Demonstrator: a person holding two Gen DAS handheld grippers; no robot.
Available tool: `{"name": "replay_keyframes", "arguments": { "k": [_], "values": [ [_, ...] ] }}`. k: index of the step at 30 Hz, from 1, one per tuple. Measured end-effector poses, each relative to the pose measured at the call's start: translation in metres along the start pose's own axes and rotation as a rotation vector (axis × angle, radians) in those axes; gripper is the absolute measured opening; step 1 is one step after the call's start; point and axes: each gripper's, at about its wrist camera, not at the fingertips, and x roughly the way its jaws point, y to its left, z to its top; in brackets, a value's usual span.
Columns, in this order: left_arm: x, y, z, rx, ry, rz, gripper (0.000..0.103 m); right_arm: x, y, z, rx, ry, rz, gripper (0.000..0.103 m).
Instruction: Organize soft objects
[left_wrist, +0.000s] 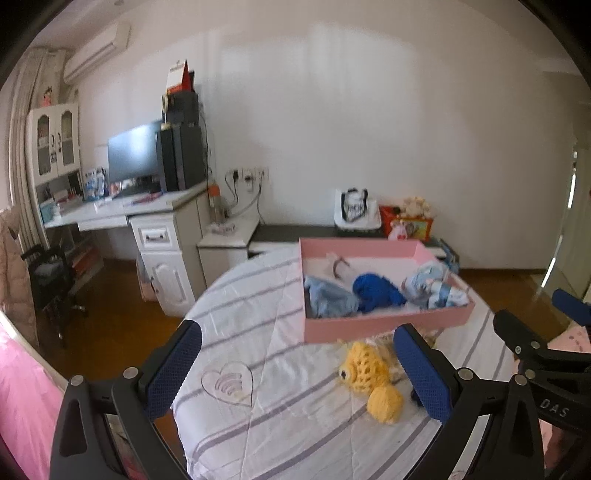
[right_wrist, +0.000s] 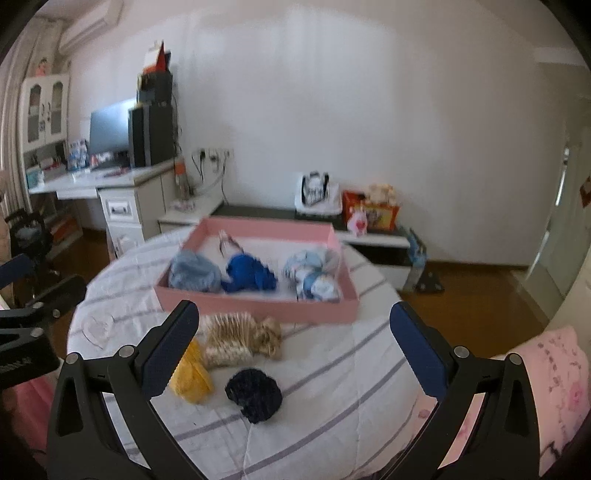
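Fingers on both tools stand wide apart and hold nothing: the right gripper hovers above the striped bedspread with three loose soft things framed between its pads, while the left gripper sits off to the side, framing mostly bare cloth. Of the three, the dark navy knitted piece lies nearest the middle of the right gap, slightly left of centre and roundish, so it has no real long axis to line up with. The tan plush toy lies beyond it, stretched left to right just short of the pink box. The yellow crocheted toy sits just beside the right tool's left finger (in the left view it is close to that tool's right pad, so either hand could take it). Three bundles already lie in the box, leaving open floor at its back. The bed edge falls away near the box's right end, so I judge the safe carry is straight forward and up over the near wall.
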Motion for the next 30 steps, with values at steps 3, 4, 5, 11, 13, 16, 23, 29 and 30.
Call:
{"name": "replay_keyframes", "arguments": {
  "k": [3,4,5,11,13,16,23,29,30],
  "values": [
    [0.015,0.003,-0.004,0.006,0.046,0.004,0.103,0.017,0.001,-0.009,-0.001,0.058,-0.006,0.103],
    [0.02,0.004,-0.005,0.011,0.063,0.011,0.103,0.023,0.001,-0.011,-0.001,0.08,-0.006,0.103],
    [0.026,0.006,-0.006,0.011,0.084,0.018,0.103,0.03,0.002,-0.015,-0.002,0.104,-0.006,0.103],
    [0.058,0.014,-0.017,0.008,0.156,0.023,0.103,0.063,0.008,-0.036,-0.013,0.231,-0.022,0.103],
    [0.065,0.016,-0.021,0.008,0.171,0.031,0.103,0.071,0.01,-0.044,-0.017,0.262,-0.022,0.103],
    [0.074,0.02,-0.027,0.007,0.195,0.032,0.103,0.083,0.013,-0.054,-0.02,0.313,-0.015,0.103],
    [0.09,0.02,-0.043,0.021,0.241,0.023,0.103,0.097,0.015,-0.072,-0.004,0.391,-0.003,0.103],
    [0.108,0.017,-0.051,0.035,0.283,0.024,0.103,0.103,0.014,-0.08,0.024,0.407,0.04,0.096],
    [0.111,0.017,-0.052,0.037,0.291,0.024,0.103,0.104,0.014,-0.08,0.028,0.408,0.048,0.091]
  ]
}}
